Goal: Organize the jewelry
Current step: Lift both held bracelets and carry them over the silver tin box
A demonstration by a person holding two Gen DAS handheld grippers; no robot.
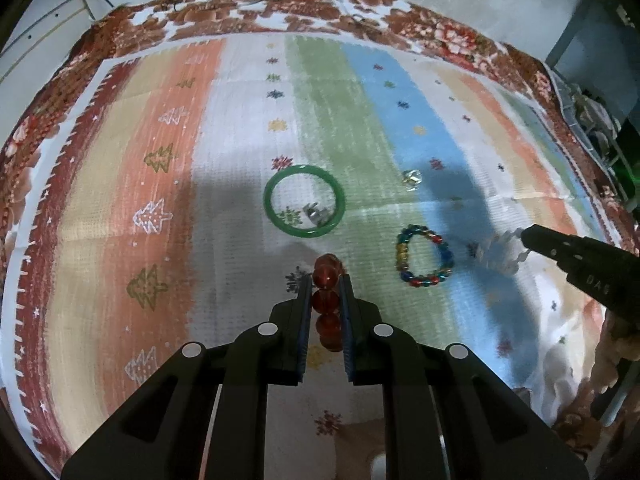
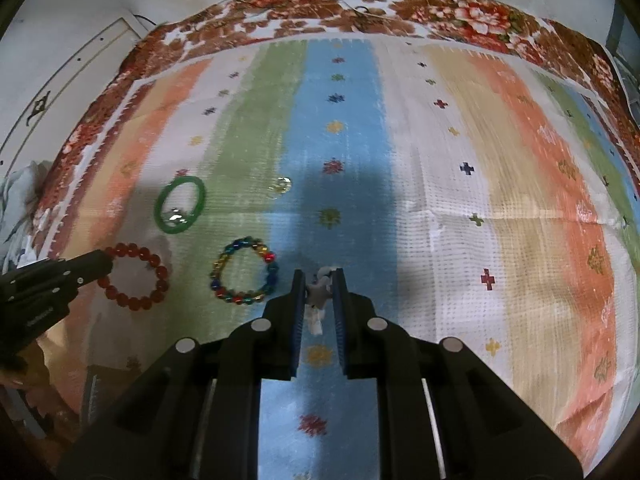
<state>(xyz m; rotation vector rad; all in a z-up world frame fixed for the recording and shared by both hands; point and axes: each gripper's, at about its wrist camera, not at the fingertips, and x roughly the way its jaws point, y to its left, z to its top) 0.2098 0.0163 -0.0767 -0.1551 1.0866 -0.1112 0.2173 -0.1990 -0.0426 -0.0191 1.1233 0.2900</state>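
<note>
My left gripper (image 1: pixel 326 280) is shut on a red bead bracelet (image 1: pixel 327 300), seen edge-on between the fingers; in the right wrist view the bracelet (image 2: pixel 136 276) hangs as a ring from the left gripper (image 2: pixel 105 266). My right gripper (image 2: pixel 319 276) is shut on a white bead bracelet (image 2: pixel 318 292); it also shows in the left wrist view (image 1: pixel 500 254), held by the right gripper (image 1: pixel 526 236). A multicoloured bead bracelet (image 1: pixel 424 256) (image 2: pixel 245 270) lies between them. A green bangle (image 1: pixel 305 205) (image 2: pixel 181 204) lies farther off with a small silver piece (image 1: pixel 318 214) inside it. A clear crystal piece (image 1: pixel 412 179) (image 2: pixel 282 185) lies apart.
A striped cloth (image 1: pixel 120 200) (image 2: pixel 520 200) with a floral border covers the table. Clutter (image 1: pixel 592 120) stands past the right edge in the left wrist view. White fabric (image 2: pixel 16 196) lies off the left edge in the right wrist view.
</note>
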